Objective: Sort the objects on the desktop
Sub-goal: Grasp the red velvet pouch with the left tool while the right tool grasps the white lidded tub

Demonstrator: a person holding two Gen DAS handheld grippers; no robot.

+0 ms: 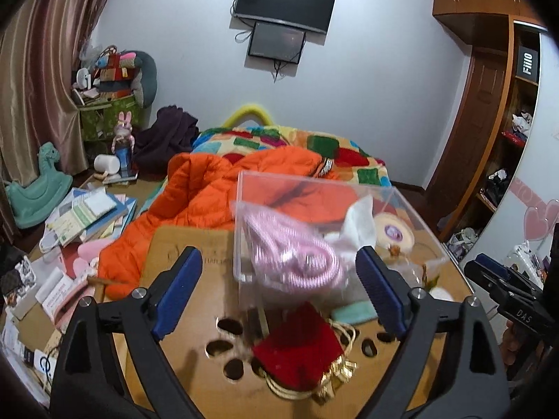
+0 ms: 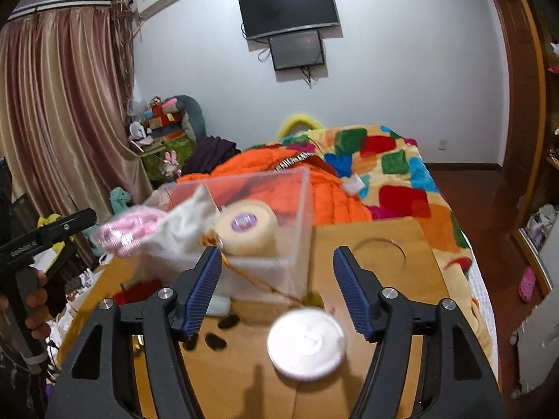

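Observation:
A clear plastic box (image 1: 307, 202) (image 2: 300, 202) stands on a small wooden table (image 1: 195, 251) (image 2: 384, 237). A pink coiled cord (image 1: 297, 251) (image 2: 122, 234) hangs over its near edge, blurred. Inside are a white cloth (image 1: 360, 223) (image 2: 185, 223) and a cream tape roll (image 1: 393, 232) (image 2: 244, 227). A red pouch with gold cord (image 1: 297, 359) and a green eraser-like block (image 1: 353, 312) lie on the table. A white round lid (image 2: 307, 342) lies below the right gripper. My left gripper (image 1: 279, 293) is open and empty just before the box. My right gripper (image 2: 279, 289) is open and empty.
The table has paw-shaped cut-outs (image 1: 223, 345). An orange jacket (image 1: 209, 192) and a colourful blanket (image 2: 401, 174) cover the bed behind. Books and papers (image 1: 87, 216) litter the floor at left. A wardrobe (image 1: 489, 122) stands at right.

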